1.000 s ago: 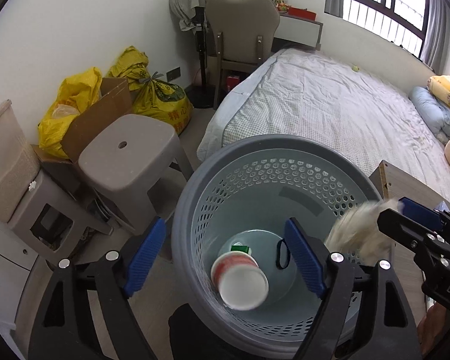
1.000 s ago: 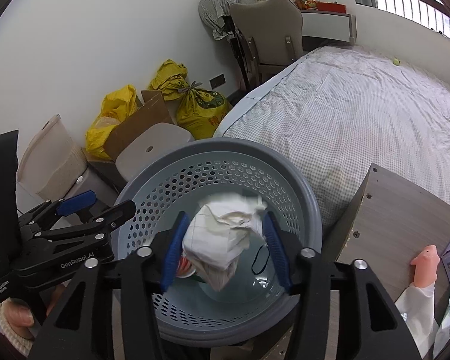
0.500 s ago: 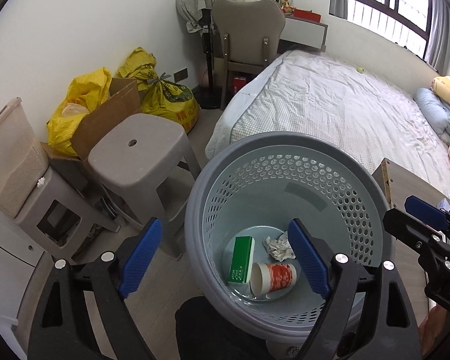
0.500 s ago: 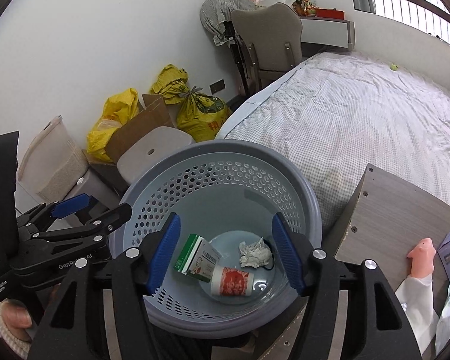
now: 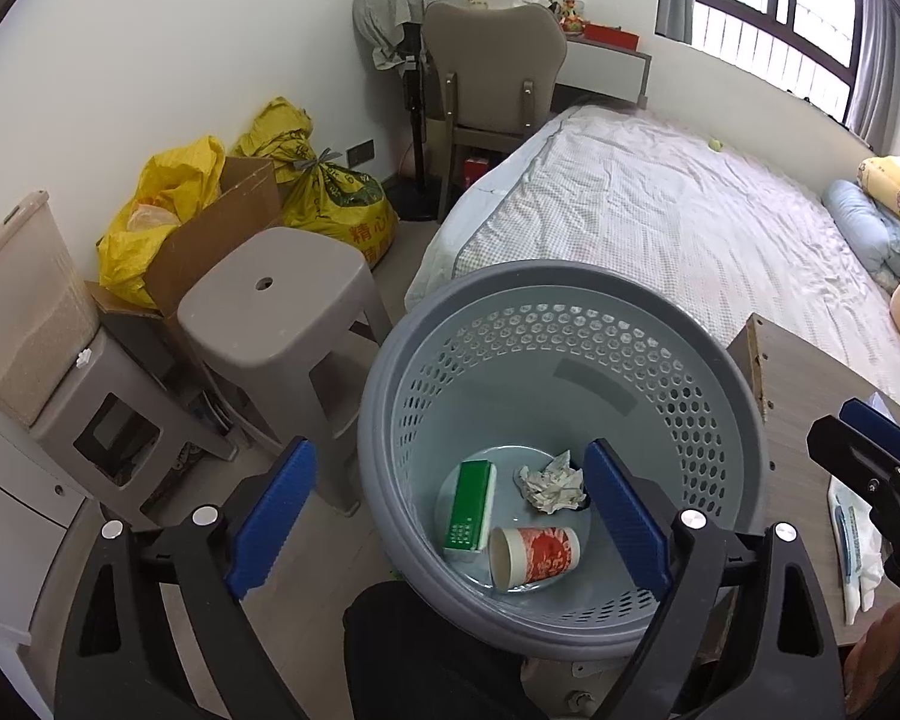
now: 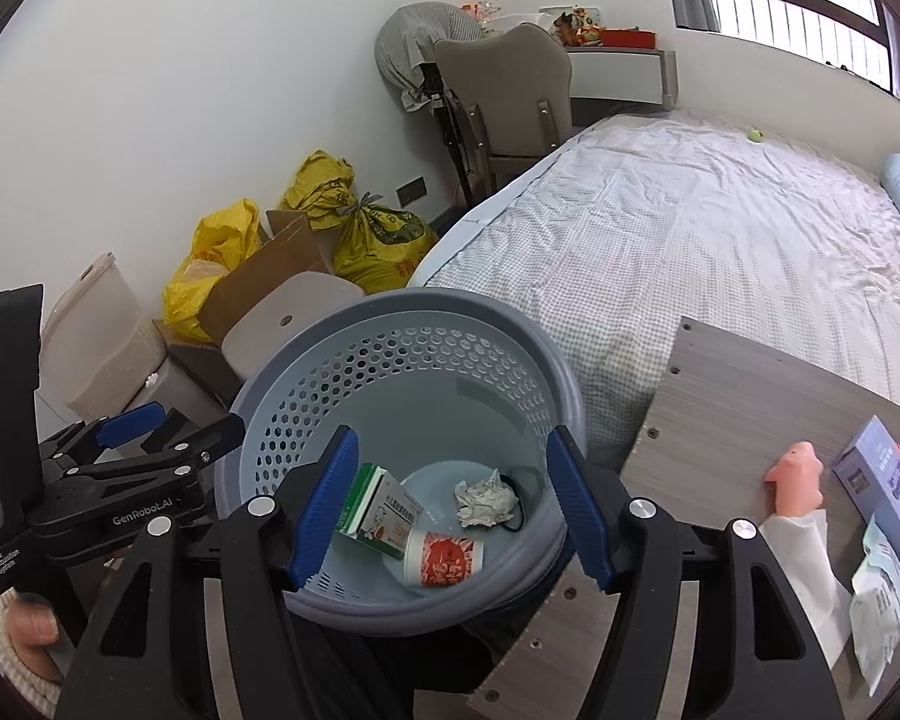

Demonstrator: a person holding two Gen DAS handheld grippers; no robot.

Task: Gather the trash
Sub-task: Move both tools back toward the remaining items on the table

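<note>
Crumpled white paper (image 6: 486, 501) now lies at the bottom of the grey perforated plastic basket (image 6: 402, 312), below your right gripper (image 6: 450, 510), which a second ago pinched it and is now spread empty. Beside it sit the green box (image 5: 468, 504) and red-printed paper cup (image 5: 534, 555). Your left gripper (image 5: 444, 522) is spread too; look for more trash.

walls: plain white | window (image 5: 774, 6): dark-framed, barred, grey curtains, daylight | bed (image 5: 660, 228): pale checked sheet, pillows at far end | grey chair (image 5: 492, 72) at white desk (image 5: 606, 60) | grey plastic stool (image 5: 276, 306) beside cardboard box (image 5: 222, 228) and yellow sacks (image 5: 330, 198) | wood-grain tabletop (image 6: 726, 420) near bed
</note>
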